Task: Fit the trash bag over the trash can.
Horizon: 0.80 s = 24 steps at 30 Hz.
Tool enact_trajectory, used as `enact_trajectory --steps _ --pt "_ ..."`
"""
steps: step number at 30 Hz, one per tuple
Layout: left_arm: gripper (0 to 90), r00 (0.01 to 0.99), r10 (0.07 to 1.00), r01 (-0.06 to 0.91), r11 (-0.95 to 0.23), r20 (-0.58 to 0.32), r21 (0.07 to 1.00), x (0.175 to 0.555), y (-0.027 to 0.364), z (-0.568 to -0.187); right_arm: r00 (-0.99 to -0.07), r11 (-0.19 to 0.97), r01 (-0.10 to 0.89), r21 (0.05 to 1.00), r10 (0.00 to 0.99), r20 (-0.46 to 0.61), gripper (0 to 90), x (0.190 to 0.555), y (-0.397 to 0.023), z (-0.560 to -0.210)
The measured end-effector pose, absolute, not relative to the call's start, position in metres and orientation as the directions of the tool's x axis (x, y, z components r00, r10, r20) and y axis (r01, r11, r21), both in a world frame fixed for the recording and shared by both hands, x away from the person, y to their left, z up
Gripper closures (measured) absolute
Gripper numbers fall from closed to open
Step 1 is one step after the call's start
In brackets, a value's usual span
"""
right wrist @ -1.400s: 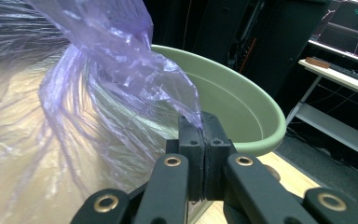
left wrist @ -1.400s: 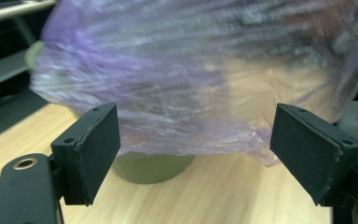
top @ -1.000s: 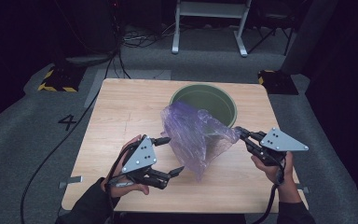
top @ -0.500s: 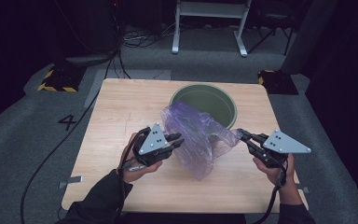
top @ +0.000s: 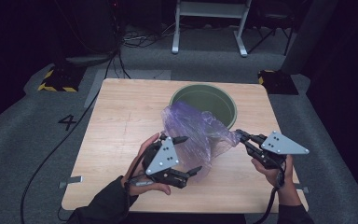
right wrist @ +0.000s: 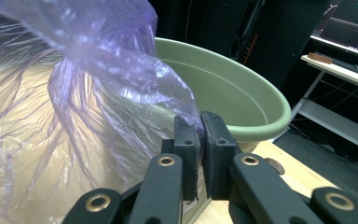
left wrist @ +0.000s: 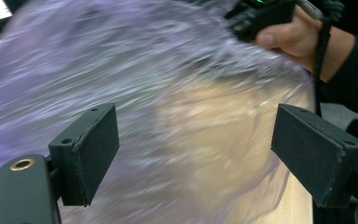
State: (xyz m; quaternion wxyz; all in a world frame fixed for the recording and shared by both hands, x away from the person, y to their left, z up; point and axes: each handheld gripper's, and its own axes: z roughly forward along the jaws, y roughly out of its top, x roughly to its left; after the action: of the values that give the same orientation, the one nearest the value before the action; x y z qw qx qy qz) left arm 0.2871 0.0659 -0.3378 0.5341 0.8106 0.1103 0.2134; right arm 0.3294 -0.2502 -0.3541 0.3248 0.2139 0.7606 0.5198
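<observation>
1 purple bag (top: 196,130), 1 green tub (top: 205,100), 2 grippers

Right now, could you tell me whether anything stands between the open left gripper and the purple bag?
Nothing visible does. The left gripper, jaws just reopened, faces the purple bag directly, while the right gripper pinches its far edge.

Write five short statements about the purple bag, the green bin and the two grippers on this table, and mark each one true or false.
1. The right gripper is clamped on an edge of the purple plastic bag. True.
2. The left gripper is shut on the bag. False: its jaws stand wide apart, having just opened, with the bag in front of them and not pinched.
3. The green bin lies tipped on its side. False: it stands upright on the wooden table, mouth up.
4. The bag partly overlaps the bin's near rim in the high view. True.
5. The bag is black and opaque. False: it is translucent purple, and the table shows through it.
</observation>
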Motion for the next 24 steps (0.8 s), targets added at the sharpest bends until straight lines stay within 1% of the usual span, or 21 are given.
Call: enact_trajectory --steps 2,5,6,7,8,10,11,12,14,15,17,24 --pt "15.3 0.874 0.419 -0.050 -0.431 0.249 0.901 0.291 0.059 -0.342 -0.703 0.370 -0.017 0.929 0.656 -0.274 85.5 0.329 -0.249 -0.354" --pt "16.2 0.849 0.462 -0.021 -0.457 0.258 0.889 0.302 0.054 -0.346 -0.711 0.371 -0.023 0.928 0.647 -0.276 85.5 0.328 -0.246 -0.353" --pt "22.9 0.844 0.470 -0.017 -0.460 0.259 0.888 0.305 0.055 -0.347 -0.715 0.370 -0.023 0.929 0.643 -0.274 85.5 0.327 -0.245 -0.353" --pt "34.6 0.836 0.482 -0.017 -0.452 0.260 0.892 0.308 0.056 -0.348 -0.717 0.371 -0.025 0.928 0.641 -0.275 85.5 0.327 -0.245 -0.353" --pt "42.4 0.830 0.492 -0.015 -0.453 0.264 0.891 0.310 0.057 -0.348 -0.717 0.371 -0.027 0.928 0.640 -0.276 85.5 0.327 -0.245 -0.353" --pt "64.1 0.822 0.500 -0.022 -0.454 0.275 0.891 0.314 0.061 -0.349 -0.719 0.369 -0.028 0.929 0.639 -0.275 85.6 0.326 -0.245 -0.353" --pt "71.8 0.824 0.496 -0.024 -0.452 0.274 0.892 0.317 0.063 -0.349 -0.718 0.368 -0.028 0.929 0.640 -0.275 85.6 0.326 -0.245 -0.353" --pt "77.8 0.823 0.497 -0.025 -0.453 0.276 0.891 0.319 0.066 -0.349 -0.717 0.367 -0.027 0.930 0.641 -0.274 85.6 0.326 -0.246 -0.353" --pt "85.7 0.818 0.505 -0.029 -0.444 0.277 0.895 0.323 0.072 -0.350 -0.716 0.365 -0.025 0.931 0.643 -0.272 86.0 0.326 -0.247 -0.353" --pt "88.7 0.819 0.506 -0.028 -0.438 0.271 0.899 0.325 0.076 -0.350 -0.712 0.365 -0.021 0.931 0.648 -0.270 86.4 0.326 -0.247 -0.353" --pt "89.8 0.823 0.513 -0.012 -0.415 0.245 0.910 0.329 0.086 -0.350 -0.706 0.361 -0.016 0.933 0.656 -0.266 86.9 0.326 -0.249 -0.353" --pt "90.0 0.826 0.526 0.008 -0.371 0.203 0.929 0.342 0.118 -0.350 -0.681 0.331 0.026 0.943 0.697 -0.226 89.0 0.335 -0.256 -0.355"
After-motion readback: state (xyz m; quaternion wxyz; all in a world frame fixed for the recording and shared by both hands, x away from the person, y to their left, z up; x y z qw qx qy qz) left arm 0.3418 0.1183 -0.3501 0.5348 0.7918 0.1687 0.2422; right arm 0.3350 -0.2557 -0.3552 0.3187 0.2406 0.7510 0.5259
